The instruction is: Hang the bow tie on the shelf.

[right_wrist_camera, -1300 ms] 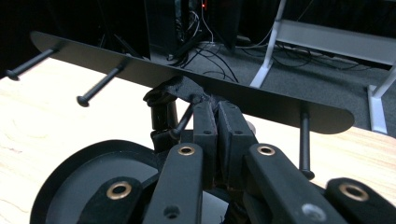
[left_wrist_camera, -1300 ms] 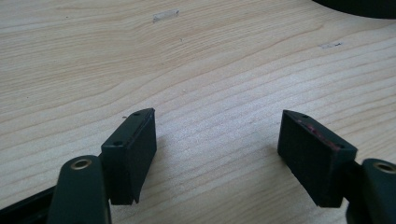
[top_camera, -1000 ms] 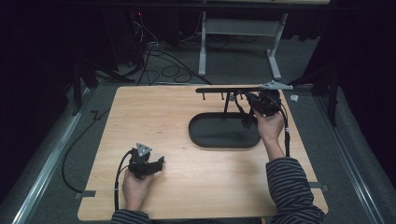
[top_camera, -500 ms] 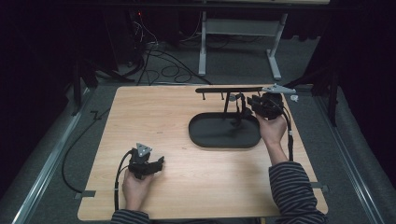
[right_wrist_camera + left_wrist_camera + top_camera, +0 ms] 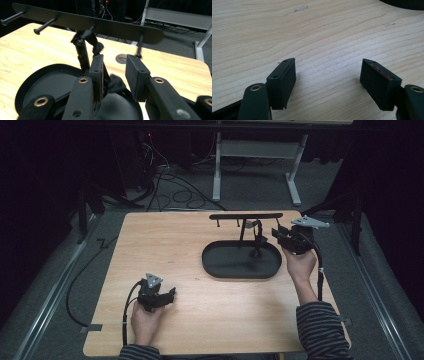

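Counter (image 5: 200,320): light wood, centre of the high view, dark floor all round.
Left hand-held gripper (image 5: 159,296): lower left of the high view, low over bare wood, held from below by a hand (image 5: 145,322); jaws spread wide in the left gripper view (image 5: 328,83), nothing between them but wood grain.
Right hand-held gripper (image 5: 276,234): right of centre in the high view, at the right end of the tray; jaws partly apart in the right gripper view (image 5: 113,75), a dark soft lump (image 5: 115,85) low in the gap; cannot tell whether pinched.
Tray (image 5: 220,267): black oval, right of centre on the counter.
Rack (image 5: 245,216): black bar with pegs on a post rising from the tray, upper centre of the high view; a small dark thing (image 5: 86,37) hanging on a peg near the post.
Sleeve (image 5: 320,330): striped, lower right.
Cables (image 5: 165,180): on the floor, upper left beyond the counter.
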